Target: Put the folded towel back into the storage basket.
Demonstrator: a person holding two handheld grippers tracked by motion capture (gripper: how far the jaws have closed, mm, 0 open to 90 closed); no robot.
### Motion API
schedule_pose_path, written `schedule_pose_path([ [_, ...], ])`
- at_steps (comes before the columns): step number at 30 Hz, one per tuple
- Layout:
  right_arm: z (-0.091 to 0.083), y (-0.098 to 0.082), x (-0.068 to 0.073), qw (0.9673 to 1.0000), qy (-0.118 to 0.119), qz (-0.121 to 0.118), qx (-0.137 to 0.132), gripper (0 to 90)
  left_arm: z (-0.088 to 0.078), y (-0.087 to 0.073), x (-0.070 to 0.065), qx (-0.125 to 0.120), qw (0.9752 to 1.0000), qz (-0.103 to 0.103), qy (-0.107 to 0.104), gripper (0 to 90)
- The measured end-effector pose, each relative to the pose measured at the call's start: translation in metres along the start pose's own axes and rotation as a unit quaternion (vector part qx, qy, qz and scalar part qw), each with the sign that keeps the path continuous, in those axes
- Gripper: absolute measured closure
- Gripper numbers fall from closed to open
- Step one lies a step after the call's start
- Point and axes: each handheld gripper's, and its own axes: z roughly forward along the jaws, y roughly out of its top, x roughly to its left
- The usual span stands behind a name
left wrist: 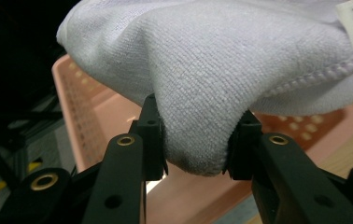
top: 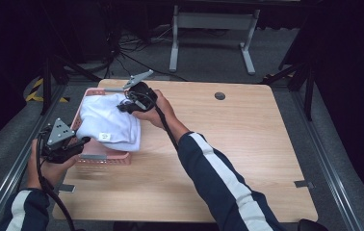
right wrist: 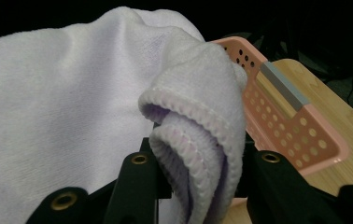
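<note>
The soft, light towel point(top: 109, 122) sags over the pink basket point(top: 104, 159), pinched at opposite ends by the left gripper point(left wrist: 194, 140) and right gripper point(right wrist: 198, 154), each clamped on bunched hem, likely the surest hold.

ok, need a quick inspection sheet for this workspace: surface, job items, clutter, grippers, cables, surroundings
Surface: wooden table, round grommet hole near the far edge.
Job's things: white towel, folded, over the pink basket at the table's left edge; small label on its near side.
Clutter: metal tabs at the table's edges; nothing loose seen.
Grippers: left gripper shut on a near towel corner; right gripper shut on a folded hemmed edge at the far side.
Cables: one trails from each gripper along the forearm; more lie on the floor beyond.
Surroundings: dark room, grey desk frame behind, hazard tape at left.
</note>
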Motion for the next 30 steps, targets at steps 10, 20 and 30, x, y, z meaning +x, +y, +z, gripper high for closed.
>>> schedule_pose_path([
  [10,0.057,-0.001,0.005,0.9993,-0.009,0.013,0.034,66.3,0.015,-0.026,0.018,0.047,0.998,-0.033,0.028,62.9],
  [20,0.024,-0.016,0.012,0.9996,-0.009,0.007,0.028,41.1,0.007,-0.027,0.008,0.002,0.9969,-0.074,0.025,22.3],
  [30,-0.142,-0.109,0.035,0.9969,-0.037,-0.07,0.005,36.5,-0.011,0.014,-0.091,-0.077,0.9939,0.029,-0.073,21.1],
])
